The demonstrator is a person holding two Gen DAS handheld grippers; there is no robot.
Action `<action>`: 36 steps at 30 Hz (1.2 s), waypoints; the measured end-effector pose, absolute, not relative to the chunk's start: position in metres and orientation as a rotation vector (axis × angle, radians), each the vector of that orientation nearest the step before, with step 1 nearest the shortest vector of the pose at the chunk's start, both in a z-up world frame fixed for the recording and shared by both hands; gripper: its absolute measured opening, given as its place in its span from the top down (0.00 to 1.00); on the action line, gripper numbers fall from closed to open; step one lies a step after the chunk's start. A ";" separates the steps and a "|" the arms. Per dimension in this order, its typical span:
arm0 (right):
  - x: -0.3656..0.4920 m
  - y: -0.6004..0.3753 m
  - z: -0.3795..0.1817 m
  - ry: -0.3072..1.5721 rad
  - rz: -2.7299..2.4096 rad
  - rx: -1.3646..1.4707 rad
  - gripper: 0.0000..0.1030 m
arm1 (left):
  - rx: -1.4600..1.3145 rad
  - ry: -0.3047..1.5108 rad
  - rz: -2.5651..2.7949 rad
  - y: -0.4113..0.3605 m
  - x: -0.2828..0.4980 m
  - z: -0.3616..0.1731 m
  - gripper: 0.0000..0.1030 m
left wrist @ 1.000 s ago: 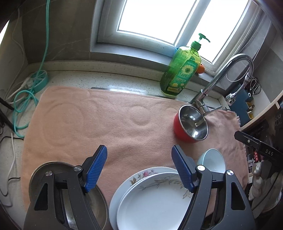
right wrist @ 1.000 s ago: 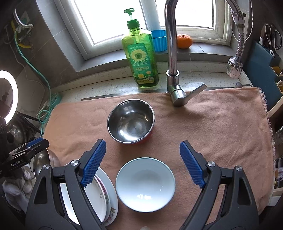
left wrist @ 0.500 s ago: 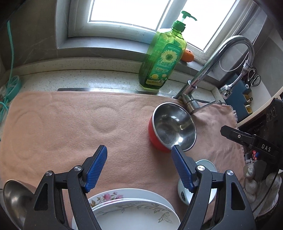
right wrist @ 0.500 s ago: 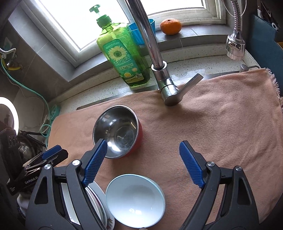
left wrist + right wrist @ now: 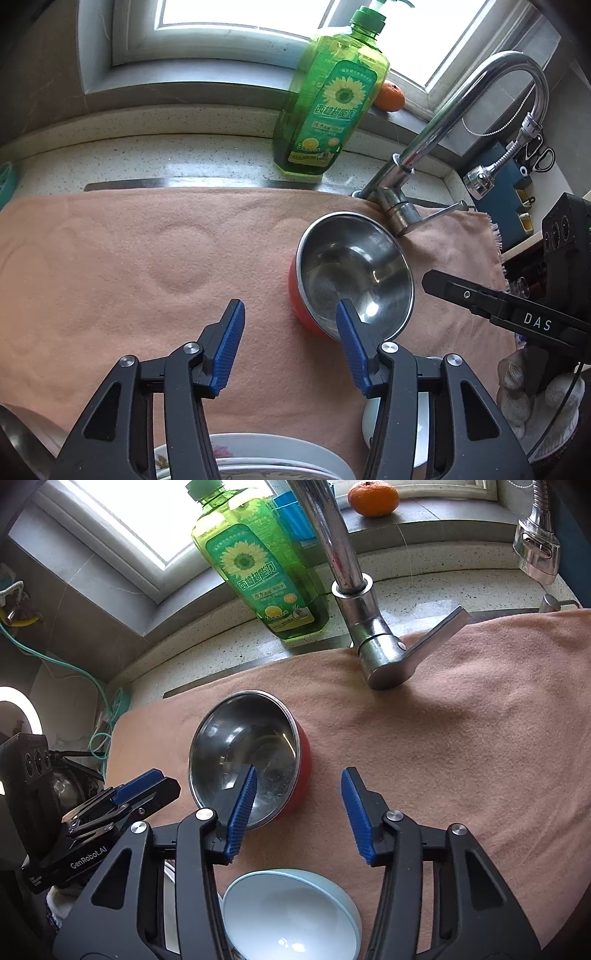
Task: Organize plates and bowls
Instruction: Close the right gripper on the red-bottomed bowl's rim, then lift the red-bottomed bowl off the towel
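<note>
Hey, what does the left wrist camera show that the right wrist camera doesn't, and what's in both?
Only the left wrist view shows the floral plates at its bottom edge, the blue holder with scissors and the right gripper from the side.

Only the right wrist view shows the light blue bowl clearly, the blue cup, the ring light and the left gripper from the side.

Both show the steel bowl with the red outside, the green soap bottle, the faucet, the orange and the pink towel. Both grippers' jaws are closing with nothing between them.

Two bowls: one red steel-lined bowl (image 5: pixel 245 753), one pale blue ceramic bowl (image 5: pixel 291 915); two stacked floral white plates (image 5: pixel 258 458).
</note>
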State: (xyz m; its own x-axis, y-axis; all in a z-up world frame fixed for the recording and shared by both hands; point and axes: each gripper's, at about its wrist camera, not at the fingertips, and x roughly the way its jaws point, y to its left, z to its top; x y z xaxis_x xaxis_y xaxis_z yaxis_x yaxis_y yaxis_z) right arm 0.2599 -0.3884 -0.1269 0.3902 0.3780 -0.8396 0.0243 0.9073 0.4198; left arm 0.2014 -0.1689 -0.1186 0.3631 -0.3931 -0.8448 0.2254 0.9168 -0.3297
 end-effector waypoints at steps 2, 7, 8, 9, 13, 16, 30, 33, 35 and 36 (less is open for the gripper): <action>0.263 -0.390 -0.131 1.164 0.238 0.415 0.64 | -0.187 1.143 -0.404 -0.168 0.204 -0.122 0.65; 0.269 -0.391 -0.137 1.178 0.244 0.437 0.74 | -0.210 1.147 -0.409 -0.168 0.210 -0.125 0.70; 0.270 -0.390 -0.138 1.180 0.245 0.438 0.75 | -0.211 1.148 -0.409 -0.168 0.211 -0.126 0.70; 0.272 -0.390 -0.139 1.183 0.245 0.438 0.78 | -0.215 1.152 -0.411 -0.168 0.212 -0.127 0.71; 0.275 -0.388 -0.142 1.196 0.250 0.444 0.84 | -0.222 1.164 -0.418 -0.170 0.217 -0.132 0.78; 0.277 -0.385 -0.143 1.200 0.245 0.442 0.87 | -0.245 1.185 -0.438 -0.171 0.220 -0.137 0.83; 0.282 -0.376 -0.143 1.207 0.246 0.424 0.92 | -0.211 1.183 -0.460 -0.179 0.222 -0.139 0.92; 0.280 -0.375 -0.140 1.207 0.248 0.424 0.92 | -0.209 1.176 -0.459 -0.178 0.220 -0.137 0.92; 0.279 -0.374 -0.138 1.207 0.250 0.421 0.92 | -0.212 1.171 -0.459 -0.176 0.219 -0.134 0.92; 0.278 -0.373 -0.136 1.205 0.251 0.422 0.92 | -0.209 1.168 -0.460 -0.176 0.218 -0.133 0.92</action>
